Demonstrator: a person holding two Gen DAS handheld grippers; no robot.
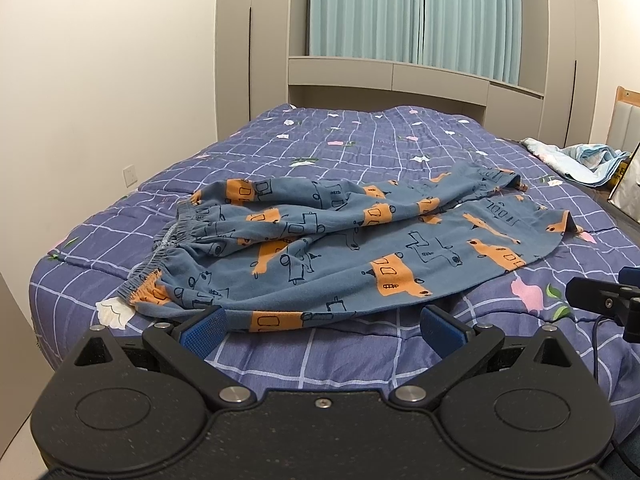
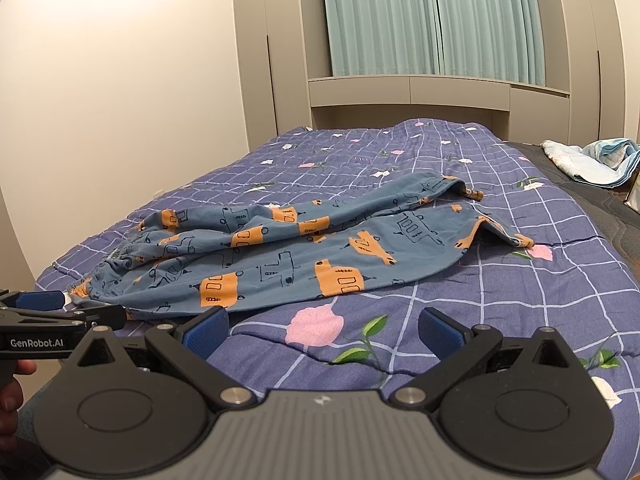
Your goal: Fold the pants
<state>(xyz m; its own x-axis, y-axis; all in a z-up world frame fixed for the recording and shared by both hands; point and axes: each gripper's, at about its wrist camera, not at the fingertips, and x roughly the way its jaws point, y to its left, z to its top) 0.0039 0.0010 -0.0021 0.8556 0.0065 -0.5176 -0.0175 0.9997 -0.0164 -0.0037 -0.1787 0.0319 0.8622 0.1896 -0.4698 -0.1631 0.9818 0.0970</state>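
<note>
Pants [image 1: 320,240]: spread crumpled on bed [image 1: 360,140], just ahead of left gripper [image 1: 322,326] and right gripper [image 2: 322,330]; both spread apart, empty.

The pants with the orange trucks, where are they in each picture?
Left wrist view: the pants lie across the middle of the bed, waistband at left.
Right wrist view: the pants lie left of centre, waistband at lower left.
Shared landmark: the green curtain behind the bed.
</note>
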